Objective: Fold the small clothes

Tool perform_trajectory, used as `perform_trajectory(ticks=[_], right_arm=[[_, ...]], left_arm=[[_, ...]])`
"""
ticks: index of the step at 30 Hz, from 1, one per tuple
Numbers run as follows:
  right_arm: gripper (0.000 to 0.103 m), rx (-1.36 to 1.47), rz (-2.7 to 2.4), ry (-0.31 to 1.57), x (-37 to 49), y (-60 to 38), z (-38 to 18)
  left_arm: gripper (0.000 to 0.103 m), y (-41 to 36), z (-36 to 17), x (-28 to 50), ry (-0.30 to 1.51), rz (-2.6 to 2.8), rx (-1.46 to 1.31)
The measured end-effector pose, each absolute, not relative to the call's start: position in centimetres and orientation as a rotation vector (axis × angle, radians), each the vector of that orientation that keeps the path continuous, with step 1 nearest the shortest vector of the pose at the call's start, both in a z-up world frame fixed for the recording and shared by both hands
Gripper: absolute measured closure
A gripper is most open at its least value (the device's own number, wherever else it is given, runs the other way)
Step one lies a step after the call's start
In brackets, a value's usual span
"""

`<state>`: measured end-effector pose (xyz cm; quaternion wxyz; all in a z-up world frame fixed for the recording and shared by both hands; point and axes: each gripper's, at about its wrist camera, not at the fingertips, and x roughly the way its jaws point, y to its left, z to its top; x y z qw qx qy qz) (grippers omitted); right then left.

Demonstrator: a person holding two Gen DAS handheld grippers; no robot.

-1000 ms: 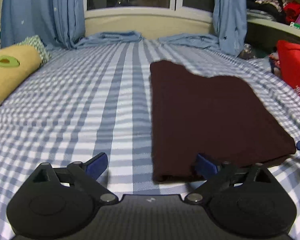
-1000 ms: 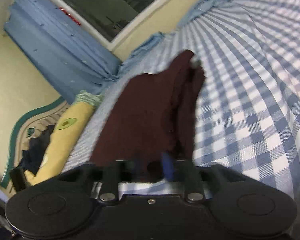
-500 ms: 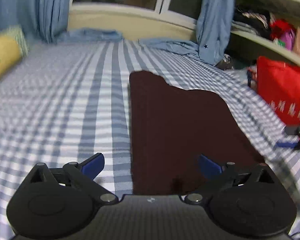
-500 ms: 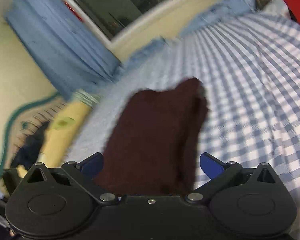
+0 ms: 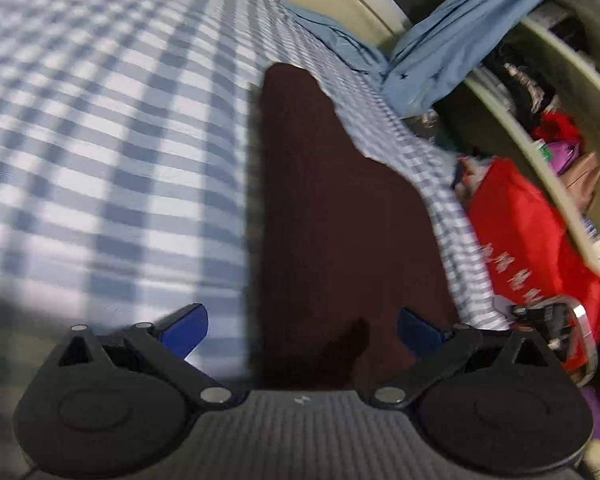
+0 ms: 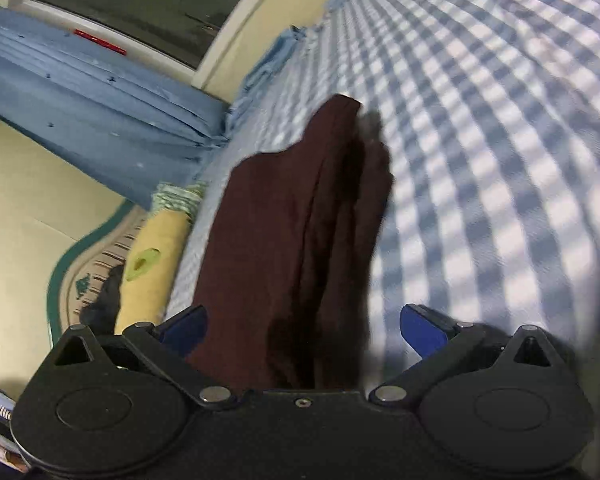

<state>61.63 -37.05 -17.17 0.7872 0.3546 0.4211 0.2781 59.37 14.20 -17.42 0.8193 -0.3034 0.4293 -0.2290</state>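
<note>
Garment (image 5: 340,216) lies folded lengthwise on the checked bed (image 5: 100,140), between folds. We hold the left hand-held gripper (image 5: 302,326) and right hand-held gripper (image 6: 303,326) wide and empty above its near end; next we pinch that edge, probably to fold it across.

The left gripper (image 5: 302,330) is tilted downward, its view rolled to one side; its two blue fingers (image 5: 186,326) stand wide apart at roughly 8 and 4 o'clock of its own view, pressing on nothing; the right gripper (image 6: 304,330) also points downward and forward; its jaws have just been opening and now stand fully spread, blue pads (image 6: 422,330) clear of any grip.
</note>
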Motion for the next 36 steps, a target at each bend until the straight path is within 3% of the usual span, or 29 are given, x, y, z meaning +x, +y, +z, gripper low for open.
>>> perform_trajectory(ticks=[8, 11, 13, 17, 20, 22, 28, 36], right_arm=[[0.0, 0.688, 0.632, 0.879, 68.7, -31.3, -17.5], [0.003, 0.637, 0.643, 0.882, 69.9, -30.0, -17.1], [0.011, 0.616, 0.641, 0.881, 69.8, -30.1, -17.0], [0.061, 0.584, 0.585, 0.886, 69.1, -30.8, -17.5], [0.073, 0.588, 0.585, 0.863, 68.3, -30.9, -17.5], [0.075, 0.522, 0.582, 0.827, 67.7, -29.6, -16.3], [0.078, 0.445, 0.66, 0.723, 65.5, -25.5, -11.3], [0.078, 0.445, 0.762, 0.709, 61.9, -17.0, -8.3]], left_arm=[[0.003, 8.8, -17.7, 63.6, 0.94, -0.535, -0.591], [0.02, 8.2, -17.0, 62.9, 0.934, -0.488, -0.494], [0.03, 8.1, -16.6, 62.1, 0.919, -0.474, -0.447], [0.042, 8.7, -16.3, 61.0, 0.881, -0.46, -0.459], [0.063, 9.2, -15.6, 60.0, 0.83, -0.451, -0.464], [0.071, 9.8, -14.8, 59.0, 0.771, -0.457, -0.459], [0.072, 13.8, -11.1, 55.2, 0.646, -0.447, -0.479], [0.071, 23.0, -7.8, 47.6, 0.627, -0.376, -0.428]])
